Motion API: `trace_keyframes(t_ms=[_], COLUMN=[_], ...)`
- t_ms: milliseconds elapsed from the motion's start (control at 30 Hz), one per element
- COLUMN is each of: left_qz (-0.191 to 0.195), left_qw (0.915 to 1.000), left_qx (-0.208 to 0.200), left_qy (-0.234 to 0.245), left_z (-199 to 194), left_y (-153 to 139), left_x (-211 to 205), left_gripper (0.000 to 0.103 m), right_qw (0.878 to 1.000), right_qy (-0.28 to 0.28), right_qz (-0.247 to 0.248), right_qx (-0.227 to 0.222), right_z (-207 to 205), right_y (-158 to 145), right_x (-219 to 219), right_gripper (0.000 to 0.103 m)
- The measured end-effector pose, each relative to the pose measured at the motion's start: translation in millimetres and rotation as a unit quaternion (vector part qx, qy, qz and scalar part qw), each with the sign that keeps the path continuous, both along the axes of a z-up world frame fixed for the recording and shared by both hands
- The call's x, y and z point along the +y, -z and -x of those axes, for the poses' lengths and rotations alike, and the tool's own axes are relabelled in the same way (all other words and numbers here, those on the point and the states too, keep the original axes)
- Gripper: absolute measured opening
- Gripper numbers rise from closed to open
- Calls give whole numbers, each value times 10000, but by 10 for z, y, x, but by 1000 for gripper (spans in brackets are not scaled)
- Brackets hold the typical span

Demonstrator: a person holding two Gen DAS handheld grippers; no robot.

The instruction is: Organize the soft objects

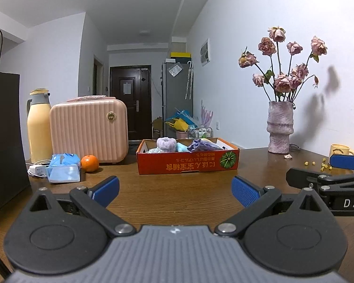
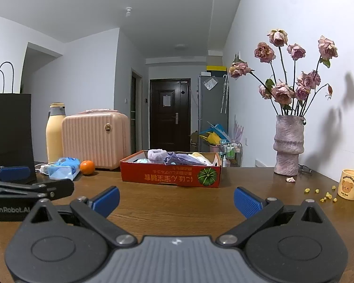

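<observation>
Both handheld grippers are hovering low over the near edge of the brown wooden table (image 1: 177, 195), side by side and pointing toward its far edge. Blue-padded fingers of the left gripper (image 1: 175, 189) are standing spread wide with nothing between them, and the right gripper (image 2: 177, 199) is showing the same wide, empty spread.

Ahead of them, toward the middle of the far edge, the shallow red cardboard box with a green pumpkin print (image 1: 188, 164) is sitting with soft things already heaped inside: a fluffy lilac roll (image 1: 166, 143), a crumpled purple cloth (image 1: 200, 145), and pale blue and cream pieces that I cannot make out clearly.

To my eye nothing is being gripped yet, so the work looks to be sitting between picks. The next move is probably calling for one gripper to travel forward over the box rim and come down on a single piece, pinching a raised fold rather than the whole heap.

Near the left edge, a blue plastic tissue pack (image 1: 63, 167) is lying beside a round orange fruit (image 1: 89, 163). At the right edge, a textured mauve vase of dried pink roses (image 1: 279, 127) is standing well apart from the box.
</observation>
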State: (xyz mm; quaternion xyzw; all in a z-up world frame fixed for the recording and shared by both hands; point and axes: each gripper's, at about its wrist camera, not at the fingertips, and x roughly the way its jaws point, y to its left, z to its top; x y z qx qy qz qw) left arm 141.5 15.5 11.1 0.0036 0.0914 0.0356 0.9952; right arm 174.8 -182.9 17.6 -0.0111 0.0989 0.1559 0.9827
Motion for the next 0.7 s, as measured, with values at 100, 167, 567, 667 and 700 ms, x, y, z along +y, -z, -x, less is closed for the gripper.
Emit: trace_keyframes(t_ms=[100,167,567,667,700], left_qz=[-2,0,-16,-17,-18], left_qw=[10000,10000,10000,10000,10000], left_qx=[-13,-29,-68,-69,-70], left_qy=[7,7,2,5,5], left_z=[12,22,41,41,41], left_y=[-1,-2,-8,-9,-9], left_x=[-3,1,-4,-4,-4], left_gripper=[103,103,103,103,103], right_qw=[10000,10000,10000,10000,10000], right_qy=[-9,-10,-9,-11,-10], right_qz=[-8,-10,-16,-15,-16], right_qx=[-22,-42,-64,-67,-66], right_z=[17,25,52,53,55], right_y=[-10,-18,-23,-23,-23], right_x=[-1,-2,-8,-7,-8], right_gripper=[103,103,103,103,103])
